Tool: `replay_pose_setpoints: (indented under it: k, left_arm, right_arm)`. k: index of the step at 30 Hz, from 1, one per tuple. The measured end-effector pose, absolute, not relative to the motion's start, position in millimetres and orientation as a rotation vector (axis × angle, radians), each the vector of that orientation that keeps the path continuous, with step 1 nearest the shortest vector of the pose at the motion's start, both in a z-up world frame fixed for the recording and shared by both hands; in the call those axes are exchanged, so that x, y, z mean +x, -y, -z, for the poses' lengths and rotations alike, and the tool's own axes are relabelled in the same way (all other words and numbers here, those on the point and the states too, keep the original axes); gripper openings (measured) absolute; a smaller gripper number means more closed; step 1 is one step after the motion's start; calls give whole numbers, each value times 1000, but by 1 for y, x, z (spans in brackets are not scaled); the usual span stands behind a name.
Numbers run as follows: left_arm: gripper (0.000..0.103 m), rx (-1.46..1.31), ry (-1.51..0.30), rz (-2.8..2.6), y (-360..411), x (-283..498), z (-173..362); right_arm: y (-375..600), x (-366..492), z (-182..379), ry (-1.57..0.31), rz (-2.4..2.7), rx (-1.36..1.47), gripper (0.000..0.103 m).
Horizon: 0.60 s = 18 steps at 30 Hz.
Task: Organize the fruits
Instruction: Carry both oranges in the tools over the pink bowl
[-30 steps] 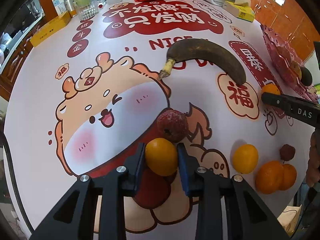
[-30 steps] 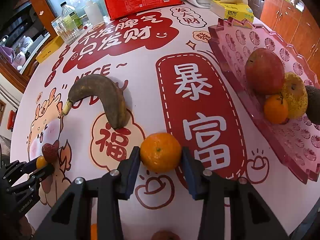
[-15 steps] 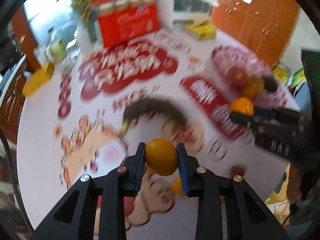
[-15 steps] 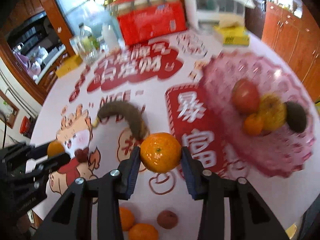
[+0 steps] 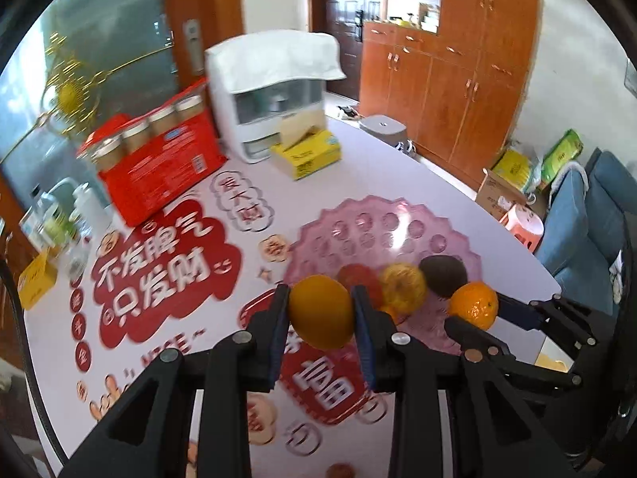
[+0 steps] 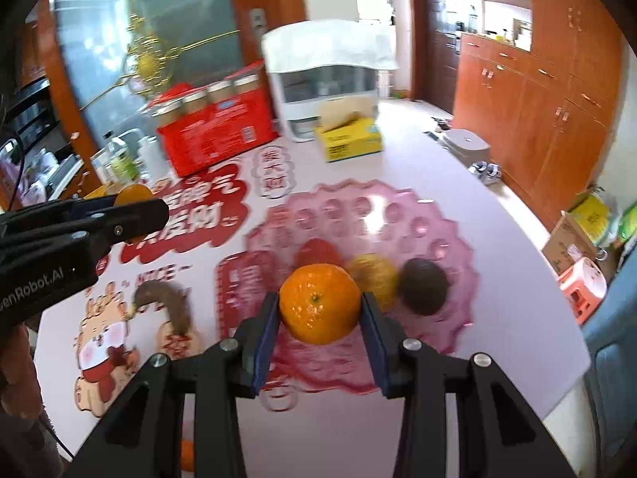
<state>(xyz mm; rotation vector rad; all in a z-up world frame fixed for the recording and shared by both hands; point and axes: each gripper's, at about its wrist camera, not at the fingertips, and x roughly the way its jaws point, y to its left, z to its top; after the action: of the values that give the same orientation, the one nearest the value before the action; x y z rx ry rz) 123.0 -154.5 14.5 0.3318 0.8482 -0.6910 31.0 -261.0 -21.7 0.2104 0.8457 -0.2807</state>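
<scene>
You are carrying two fruits above the table (image 6: pixel 458 183), one per hand. Your left gripper (image 5: pixel 321 311) is pinching a smooth orange-yellow citrus (image 5: pixel 321 311) across its middle, and your right gripper (image 6: pixel 319 309) is pinching a dimpled mandarin (image 6: pixel 319 309) the same way, its stem scar facing the camera. Both are hanging near the pink plate (image 6: pixel 358 209), the mandarin over its near edge.

Judging by their look, both are light and round, with skin that gives a little and can slip. You are doing well to be holding them at the widest part; squeezing harder would likely bruise them, and they may roll once released on the shallow plate.

Counting what is showing: on the plate there are one red fruit (image 6: pixel 316 251), one yellow fruit (image 6: pixel 374 273) and one dark round fruit (image 6: pixel 424 286), with a sliver of another orange one peeking out in the left view. One browned banana (image 6: pixel 169 304) is lying on the table to the left. At the near edge, one reddish fruit (image 5: pixel 340 471) and one orange piece (image 6: pixel 187 456) are only partly showing.
</scene>
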Motion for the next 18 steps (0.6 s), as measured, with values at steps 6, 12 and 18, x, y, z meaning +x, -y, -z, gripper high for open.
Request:
replay_pose_setpoints:
  k: [6, 12, 18]
  left_arm:
    - [29, 407, -902, 668, 212, 127, 18]
    - [29, 437, -975, 629, 245, 139, 57]
    - [29, 456, -1020, 590, 255, 144, 79]
  right_arm:
    - [310, 35, 33, -885, 357, 196, 41]
    - [341, 43, 58, -951, 372, 189, 41]
    - [351, 48, 75, -993, 358, 190, 41]
